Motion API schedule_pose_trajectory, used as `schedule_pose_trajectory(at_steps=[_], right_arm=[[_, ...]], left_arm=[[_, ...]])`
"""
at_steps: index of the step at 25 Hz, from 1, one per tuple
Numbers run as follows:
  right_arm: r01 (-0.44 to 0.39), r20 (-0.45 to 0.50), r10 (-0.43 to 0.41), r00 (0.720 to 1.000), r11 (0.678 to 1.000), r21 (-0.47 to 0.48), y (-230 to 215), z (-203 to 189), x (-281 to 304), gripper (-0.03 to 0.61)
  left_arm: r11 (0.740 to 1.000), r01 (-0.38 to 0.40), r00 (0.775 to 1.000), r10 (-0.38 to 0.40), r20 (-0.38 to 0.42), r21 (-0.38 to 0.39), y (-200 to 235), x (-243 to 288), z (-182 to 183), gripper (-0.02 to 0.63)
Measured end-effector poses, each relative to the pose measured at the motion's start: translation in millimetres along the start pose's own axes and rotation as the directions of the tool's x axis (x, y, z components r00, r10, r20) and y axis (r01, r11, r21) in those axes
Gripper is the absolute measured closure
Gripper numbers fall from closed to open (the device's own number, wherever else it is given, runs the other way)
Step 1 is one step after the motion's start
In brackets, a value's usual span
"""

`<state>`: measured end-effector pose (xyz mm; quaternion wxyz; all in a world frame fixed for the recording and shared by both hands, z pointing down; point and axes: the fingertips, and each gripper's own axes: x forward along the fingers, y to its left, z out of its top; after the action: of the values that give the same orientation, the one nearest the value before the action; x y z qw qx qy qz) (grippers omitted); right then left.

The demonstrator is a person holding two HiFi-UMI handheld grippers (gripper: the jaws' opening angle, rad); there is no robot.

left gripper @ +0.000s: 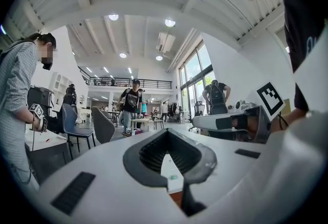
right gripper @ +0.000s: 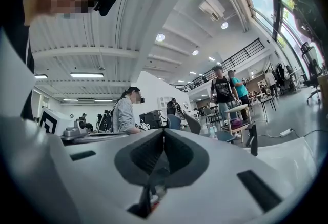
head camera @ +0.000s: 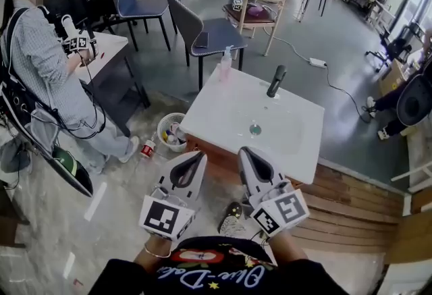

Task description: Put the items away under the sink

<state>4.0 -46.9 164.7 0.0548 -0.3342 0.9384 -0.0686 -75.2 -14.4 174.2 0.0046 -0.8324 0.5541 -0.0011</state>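
A white sink top (head camera: 223,111) with a black faucet (head camera: 275,80) and a round drain (head camera: 254,129) stands ahead of me on a wooden cabinet. A pink bottle (head camera: 225,64) sits on its far left corner. On the floor to the left are a small white basket (head camera: 171,131) holding several items and a red can (head camera: 148,148). My left gripper (head camera: 199,156) and right gripper (head camera: 244,152) hover side by side at the sink's near edge. Both are shut with nothing held. The left gripper (left gripper: 166,133) and right gripper (right gripper: 164,130) show their tips touching.
A seated person (head camera: 47,77) works at a white table (head camera: 108,50) on the left. Grey and blue chairs (head camera: 202,34) stand beyond the sink. Wooden boards (head camera: 351,209) lie on the floor at right. A cable and power strip (head camera: 317,63) cross the floor behind.
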Motion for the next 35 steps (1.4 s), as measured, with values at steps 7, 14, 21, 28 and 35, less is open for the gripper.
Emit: schedule_pose_trajectory(at_steps=[7,14,21,28,35], right_arm=[[-0.042,-0.005,0.042,0.999,0.999,0.006,-23,9,22,0.571],[-0.060,0.006,0.060,0.998,0.998,0.026,-54,14,35,0.571],[-0.104,0.004,0.104,0.995,0.994,0.036,-75,14,57,0.571],[-0.153,-0.006,0.153,0.988,0.987,0.055,-93,15,71,0.571],[-0.164,0.028,0.163,0.986,0.986,0.023,-120,31,77,0.571]], left_arm=[[0.999,-0.034,0.999,0.034,-0.007,-0.004,9,30,6,0.606],[0.999,-0.044,0.999,0.045,-0.019,0.021,8,62,8,0.607],[0.995,-0.095,0.995,0.096,-0.027,0.027,21,80,6,0.606],[0.991,-0.131,0.990,0.132,-0.041,0.042,24,101,9,0.606],[0.986,-0.155,0.987,0.157,-0.022,0.053,22,128,17,0.606]])
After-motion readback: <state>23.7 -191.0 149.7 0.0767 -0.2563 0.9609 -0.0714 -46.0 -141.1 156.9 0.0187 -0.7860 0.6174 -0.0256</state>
